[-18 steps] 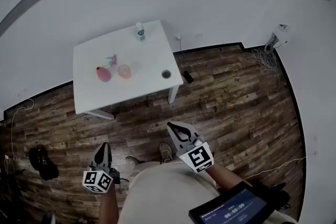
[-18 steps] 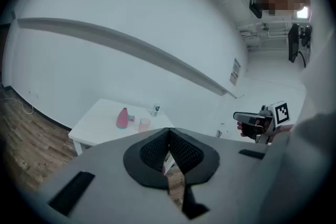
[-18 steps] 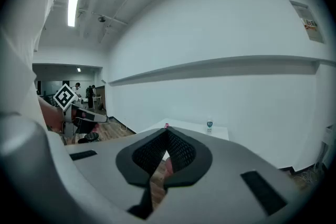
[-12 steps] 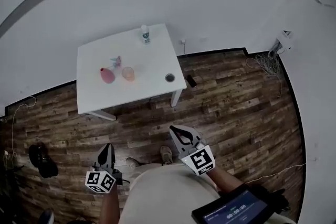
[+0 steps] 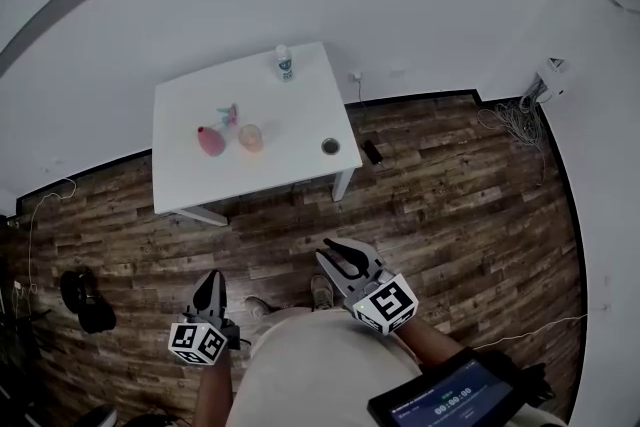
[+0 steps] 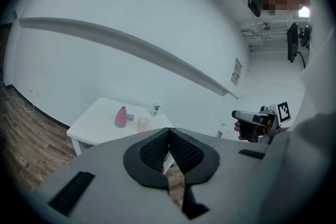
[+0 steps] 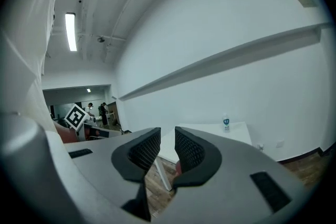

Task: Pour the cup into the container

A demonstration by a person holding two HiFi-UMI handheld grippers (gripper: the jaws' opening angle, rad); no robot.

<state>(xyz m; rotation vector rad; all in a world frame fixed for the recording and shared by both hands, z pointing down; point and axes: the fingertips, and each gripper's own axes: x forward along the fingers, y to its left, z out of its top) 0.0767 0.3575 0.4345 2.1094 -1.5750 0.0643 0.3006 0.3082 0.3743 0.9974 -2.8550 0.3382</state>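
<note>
One cup (image 5: 250,137) lies well beyond left gripper (image 5: 211,281) and right gripper (image 5: 338,255).

Open wood floor (image 5: 450,195) leads up to the table's (image 5: 190,180) near edge.

I get soft, even light, no hard shadows. The strip lamp (image 7: 70,32), up-left of the right tongs (image 7: 167,136), glares slightly. Heavy fisheye: walls bow, and both gripper views go dark at the corners. Tong bodies up close look soft; the counter (image 5: 290,130) ahead is reasonably sharp.
</note>
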